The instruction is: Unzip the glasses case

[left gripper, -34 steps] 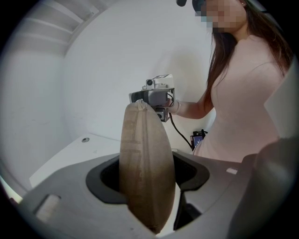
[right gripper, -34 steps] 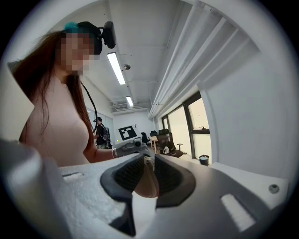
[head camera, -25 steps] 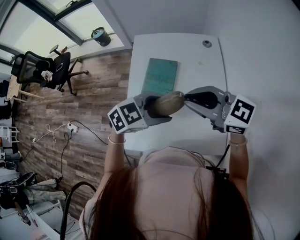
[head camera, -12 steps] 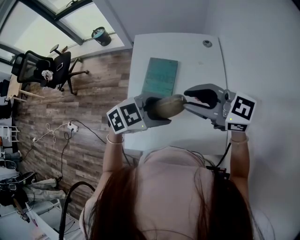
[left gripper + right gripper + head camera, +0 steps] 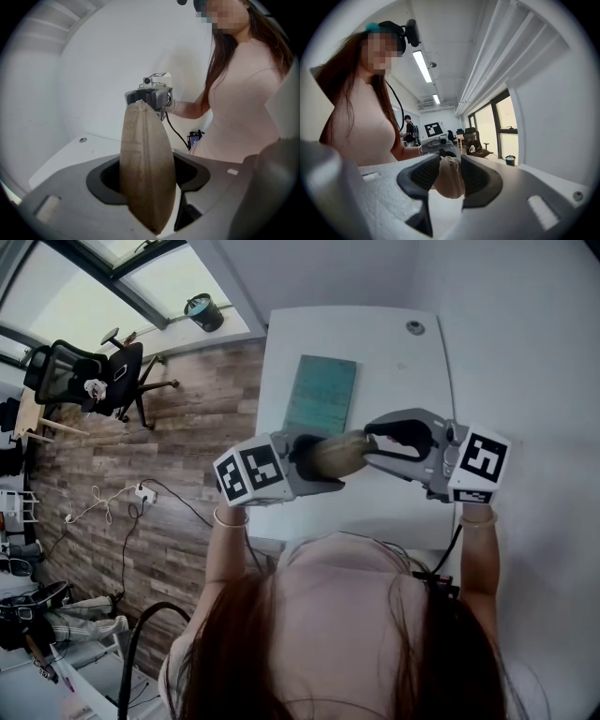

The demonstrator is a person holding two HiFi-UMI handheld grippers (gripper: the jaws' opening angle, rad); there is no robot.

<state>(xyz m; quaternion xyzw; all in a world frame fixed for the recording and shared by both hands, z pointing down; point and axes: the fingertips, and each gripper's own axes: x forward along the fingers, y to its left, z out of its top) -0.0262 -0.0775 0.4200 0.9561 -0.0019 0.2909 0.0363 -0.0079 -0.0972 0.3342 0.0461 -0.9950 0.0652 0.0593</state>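
Note:
A tan fabric glasses case (image 5: pixel 336 454) hangs in the air over the white table (image 5: pixel 394 352), between my two grippers. My left gripper (image 5: pixel 323 460) is shut on the case's near half; in the left gripper view the case (image 5: pixel 143 140) stands on edge, pinched between the dark pads. My right gripper (image 5: pixel 370 444) faces it from the right with its jaws opening. The case's far end (image 5: pixel 447 185) sits between the ribbed pads (image 5: pixel 480 178), which stand wide around it. The zip pull is not visible.
A teal notebook (image 5: pixel 321 393) lies flat on the table beyond the case. A small round grommet (image 5: pixel 413 327) sits near the table's far edge. Left of the table, a black office chair (image 5: pixel 94 381) and a bin (image 5: pixel 202 312) stand on a wooden floor.
My right gripper's jaws have spread from nearly closed at the case's end to wide apart. The left gripper and the case have stayed where they were.

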